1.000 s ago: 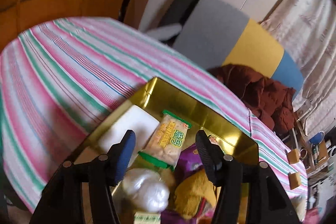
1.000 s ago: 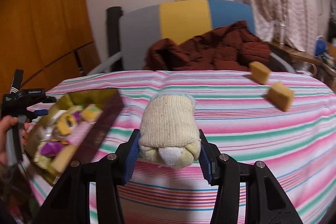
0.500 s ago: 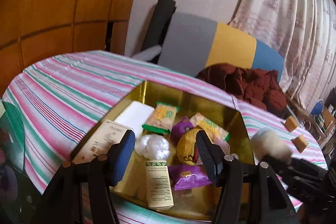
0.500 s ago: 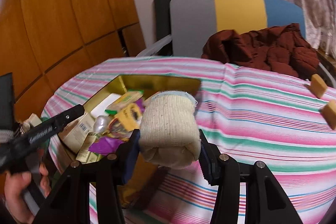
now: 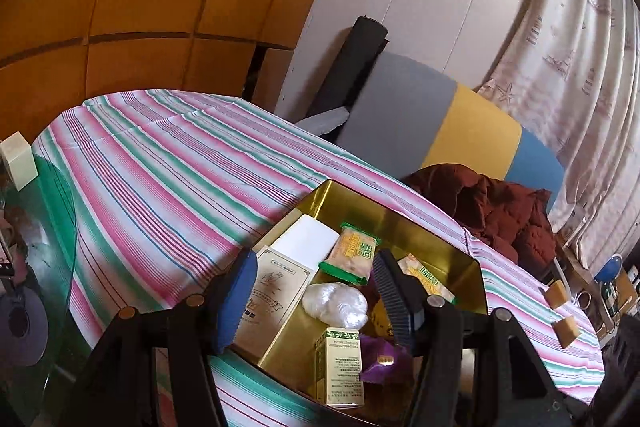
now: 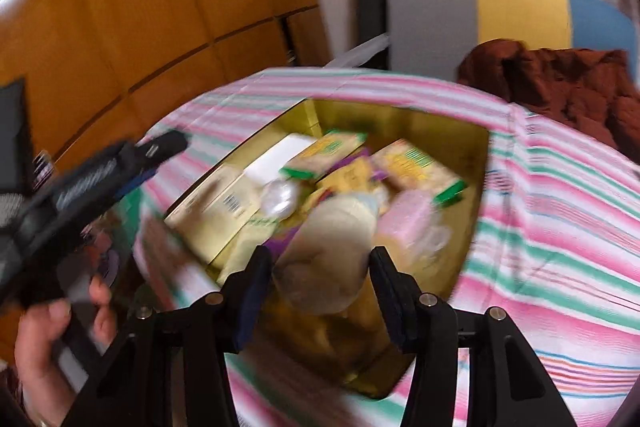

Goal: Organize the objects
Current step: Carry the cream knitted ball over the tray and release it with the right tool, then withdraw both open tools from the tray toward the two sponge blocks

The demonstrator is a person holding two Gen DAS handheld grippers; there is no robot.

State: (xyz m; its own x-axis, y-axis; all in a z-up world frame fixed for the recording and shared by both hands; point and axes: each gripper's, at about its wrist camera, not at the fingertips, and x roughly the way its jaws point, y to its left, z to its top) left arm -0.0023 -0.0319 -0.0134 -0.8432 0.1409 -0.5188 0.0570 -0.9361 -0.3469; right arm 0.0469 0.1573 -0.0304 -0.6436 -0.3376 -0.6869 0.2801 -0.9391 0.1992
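Presently the right gripper (image 6: 318, 289) clasps a rolled cream sock (image 6: 328, 251), long axis forward, directly above the gold tin (image 6: 478, 163); left gripper (image 5: 314, 293) empty, jaws apart.

Tray: gold tin (image 5: 436, 227) sat near on striped tablecloth (image 5: 168, 163), holding snack packets.
Left gripper (image 5: 312, 291): stood open, empty.

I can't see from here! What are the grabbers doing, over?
Right gripper shut on rolled sock, above gold box. Left gripper open, empty, at box's near edge. Box crowded with snack packets. Over.
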